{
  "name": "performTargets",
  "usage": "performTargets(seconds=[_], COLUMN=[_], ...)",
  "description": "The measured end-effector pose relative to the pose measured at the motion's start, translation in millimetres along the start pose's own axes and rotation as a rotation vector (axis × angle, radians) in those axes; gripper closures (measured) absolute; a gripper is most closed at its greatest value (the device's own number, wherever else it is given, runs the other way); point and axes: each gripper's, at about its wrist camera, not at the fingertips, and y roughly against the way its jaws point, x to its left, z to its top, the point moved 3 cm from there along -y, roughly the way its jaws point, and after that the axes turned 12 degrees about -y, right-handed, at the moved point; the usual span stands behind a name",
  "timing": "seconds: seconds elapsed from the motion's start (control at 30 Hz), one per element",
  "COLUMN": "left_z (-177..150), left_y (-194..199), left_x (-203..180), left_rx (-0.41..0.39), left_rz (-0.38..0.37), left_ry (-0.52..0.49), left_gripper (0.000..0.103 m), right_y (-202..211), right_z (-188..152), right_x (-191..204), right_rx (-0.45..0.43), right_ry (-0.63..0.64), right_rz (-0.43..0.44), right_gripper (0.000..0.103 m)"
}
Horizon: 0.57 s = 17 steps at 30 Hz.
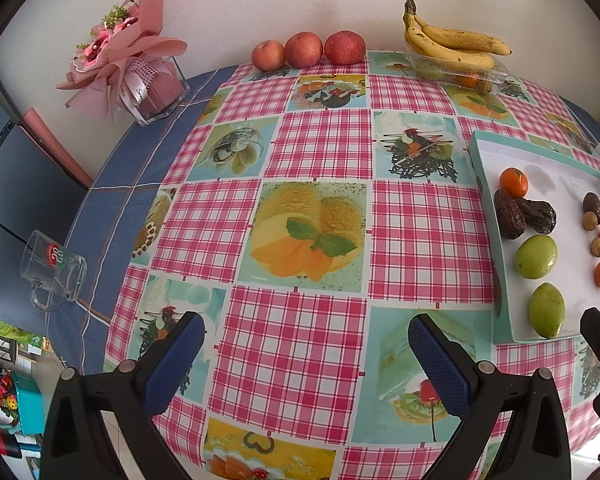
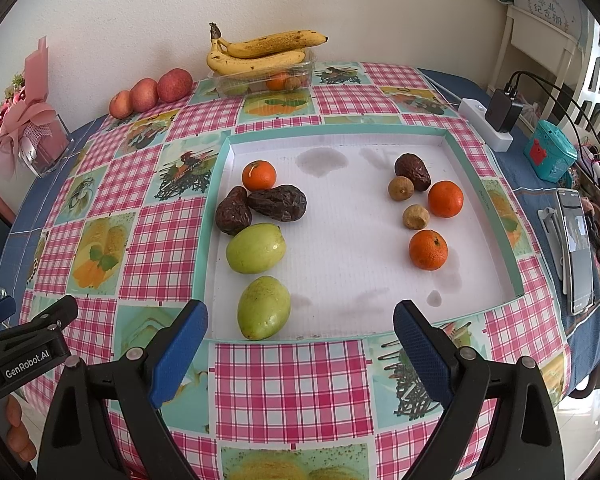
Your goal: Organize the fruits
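Checked pink-and-teal oilcloth covers the round worktop (image 2: pixel 292 380) against a cream wall, where your two grippers hover at the near edge with nothing in them. Your right gripper (image 2: pixel 300 352) has its jaws spread wide in front of a shallow teal-rimmed tray (image 2: pixel 216 200); your left gripper (image 1: pixel 306 364), jaws equally wide, faces bare cloth to the tray's left.

Nearest you in the tray lies a green mango-like fruit (image 2: pixel 263 307), with a second green fruit (image 2: pixel 255 249) just beyond it. Both look firm, smooth and fairly heavy, so take them across the narrow middle, squarely, or they may squirt out.

Behind those, two wrinkled dark fruits (image 2: pixel 260 207) touch each other; they look soft and tacky, so close gently along the short axis.

Three mandarins sit apart: one at the left rear (image 2: pixel 259 176), two on the right (image 2: pixel 436 224). They look light and yielding, round enough to roll, so grip at the equator.

Among the right-hand group, two small brown longan-like fruits (image 2: pixel 408 202) and another dark fruit (image 2: pixel 413 171) offer little to pinch; centre the pads carefully.

Farthest back, bananas (image 2: pixel 260 53) rest on a clear plastic punnet (image 2: pixel 260 78), easily bruised and best taken near the stem. Three red apples (image 2: pixel 152 94) line the wall, hard and weighty.
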Motion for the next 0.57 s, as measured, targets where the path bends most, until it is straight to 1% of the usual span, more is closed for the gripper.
performTargets(seconds=[0.57], left_z=[0.6], left_y=[1.4], left_x=[2.7], left_rx=[-0.006], left_rz=[0.003], left_ry=[0.008], left_gripper=[0.0], right_y=[0.8], right_z=[-1.6], right_x=[0.3], right_rx=[0.003], right_ry=[0.002], right_rz=[0.0], right_gripper=[0.009])
